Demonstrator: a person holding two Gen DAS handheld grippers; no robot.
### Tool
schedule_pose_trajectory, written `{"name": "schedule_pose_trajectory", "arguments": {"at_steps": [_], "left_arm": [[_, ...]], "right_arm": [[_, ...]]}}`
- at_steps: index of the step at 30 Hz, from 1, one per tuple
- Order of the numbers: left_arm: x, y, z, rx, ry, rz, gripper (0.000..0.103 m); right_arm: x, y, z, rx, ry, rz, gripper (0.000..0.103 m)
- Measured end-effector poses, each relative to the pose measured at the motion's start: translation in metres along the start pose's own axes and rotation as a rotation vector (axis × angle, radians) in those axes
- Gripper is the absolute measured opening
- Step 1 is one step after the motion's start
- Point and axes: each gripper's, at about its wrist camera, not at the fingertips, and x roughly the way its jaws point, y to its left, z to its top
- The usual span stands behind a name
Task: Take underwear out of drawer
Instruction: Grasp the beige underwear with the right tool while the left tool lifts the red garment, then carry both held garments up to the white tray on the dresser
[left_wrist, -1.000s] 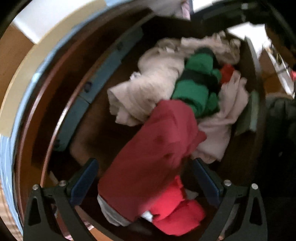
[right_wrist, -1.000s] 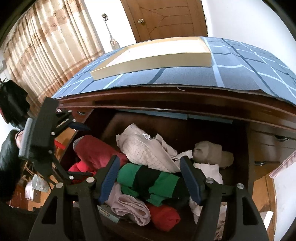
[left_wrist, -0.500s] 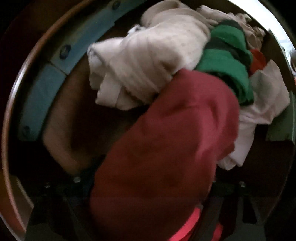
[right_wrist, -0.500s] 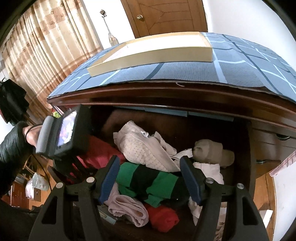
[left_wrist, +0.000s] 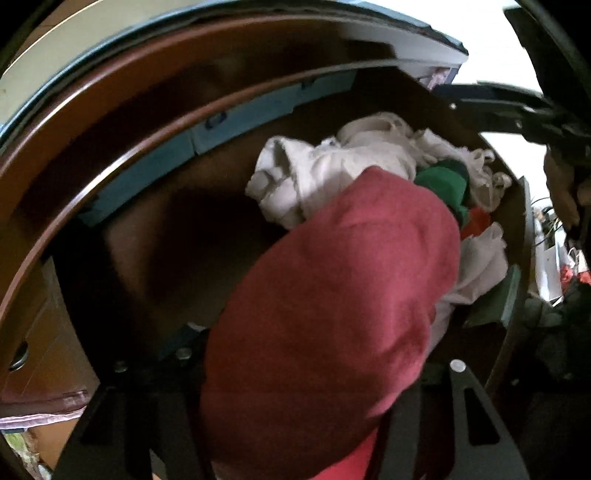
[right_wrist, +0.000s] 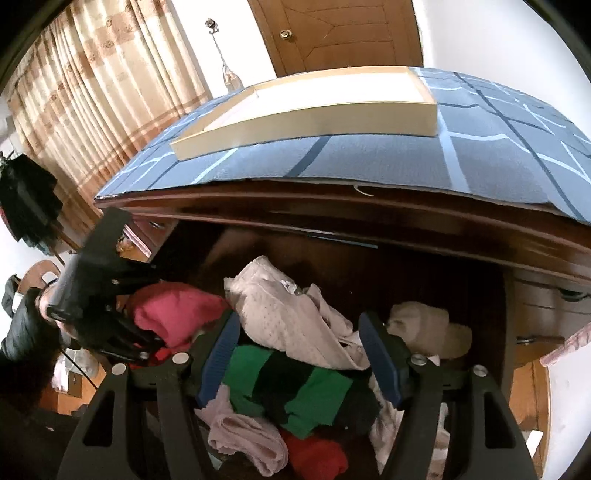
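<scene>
The open wooden drawer (left_wrist: 155, 147) holds a heap of underwear. My left gripper (left_wrist: 306, 406) is shut on a dark red piece of underwear (left_wrist: 332, 302) and holds it raised at the drawer's left end; the cloth hides the fingertips. The same piece (right_wrist: 173, 314) and the left gripper (right_wrist: 110, 314) show at the left of the right wrist view. My right gripper (right_wrist: 299, 350) is open and empty above a green and black piece (right_wrist: 295, 391) and a beige dotted piece (right_wrist: 288, 317), touching neither.
A shallow cream tray (right_wrist: 314, 107) lies on the blue patterned cloth (right_wrist: 498, 155) covering the dresser top. More pieces fill the drawer: pale pink (right_wrist: 243, 435), bright red (right_wrist: 317, 454), a beige roll (right_wrist: 428, 325). Side drawers flank it. Curtains and a door stand behind.
My left gripper went down onto the dark red piece, closed on it, and has lifted it up and back. My right gripper has stayed open over the green piece.
</scene>
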Motion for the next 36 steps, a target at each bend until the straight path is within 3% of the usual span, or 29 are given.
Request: {"name": "schedule_pose_trajectory", "arguments": {"at_steps": [3, 9, 15, 23, 25, 30, 36], "left_arm": [[-0.004, 0.008, 0.001, -0.023, 0.001, -0.017, 0.052], [-0.051, 0.009, -0.005, -0.096, -0.159, -0.051, 0.052], [-0.067, 0.027, 0.0, -0.143, -0.21, -0.038, 0.052], [-0.072, 0.029, -0.002, -0.244, -0.255, -0.047, 0.052], [-0.071, 0.029, 0.01, -0.256, -0.267, -0.044, 0.052], [-0.077, 0.026, 0.014, -0.276, -0.314, -0.031, 0.052], [-0.096, 0.018, 0.021, -0.272, -0.387, -0.017, 0.052]], "right_arm": [[0.012, 0.002, 0.005, -0.053, 0.032, 0.008, 0.069], [0.045, 0.02, 0.015, -0.221, 0.132, 0.061, 0.069], [0.091, 0.034, 0.017, -0.335, 0.281, 0.033, 0.069], [0.122, 0.031, 0.021, -0.315, 0.337, -0.01, 0.069], [0.129, 0.031, 0.014, -0.328, 0.381, -0.029, 0.061], [0.108, 0.035, 0.016, -0.322, 0.312, -0.026, 0.031], [0.044, 0.037, 0.022, -0.255, 0.148, 0.049, 0.028]]}}
